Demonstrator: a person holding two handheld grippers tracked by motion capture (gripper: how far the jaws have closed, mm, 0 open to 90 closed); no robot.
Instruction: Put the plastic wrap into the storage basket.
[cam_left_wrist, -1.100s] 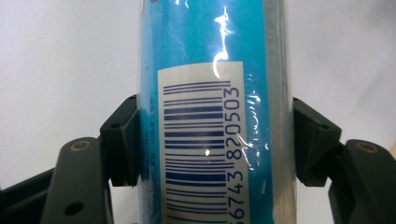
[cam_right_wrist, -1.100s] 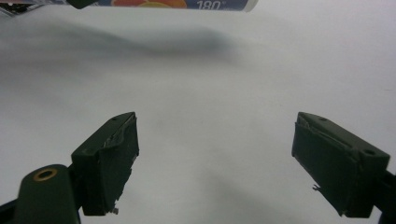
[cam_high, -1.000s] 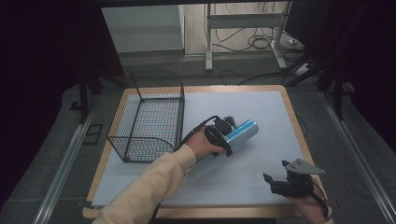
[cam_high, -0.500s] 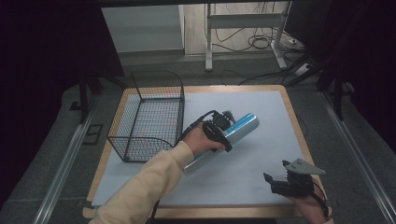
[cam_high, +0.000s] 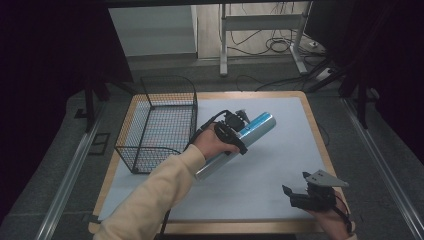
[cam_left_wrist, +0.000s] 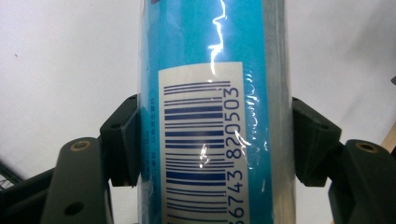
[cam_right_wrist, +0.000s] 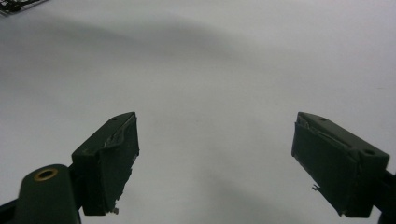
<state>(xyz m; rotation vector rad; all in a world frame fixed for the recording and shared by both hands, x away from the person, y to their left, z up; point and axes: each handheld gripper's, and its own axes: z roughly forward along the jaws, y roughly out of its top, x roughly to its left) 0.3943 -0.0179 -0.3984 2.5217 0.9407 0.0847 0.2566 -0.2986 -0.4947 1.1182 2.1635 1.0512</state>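
A long blue and silver tube (cam_high: 250, 131) with a barcode label (cam_left_wrist: 201, 144) is held tilted above the pale table mat (cam_high: 280, 165). My left gripper (cam_high: 231, 131) is shut on its middle, both pads (cam_left_wrist: 122, 140) pressing its sides. The tube's lower end reaches toward the person's sleeve, its upper end points to the back right. My right gripper (cam_high: 300, 196) rests near the table's front right edge. Its jaws stand wide apart with nothing between them, over bare mat (cam_right_wrist: 210, 93).
A black wire basket (cam_high: 160, 122) stands at the left of the table, just left of the held tube. The wooden table edge (cam_high: 320, 145) runs along the right. Metal stand legs and cables lie on the floor beyond the table.
My left gripper has lifted the tube a little and carried it slightly toward the basket. The right gripper has not moved.
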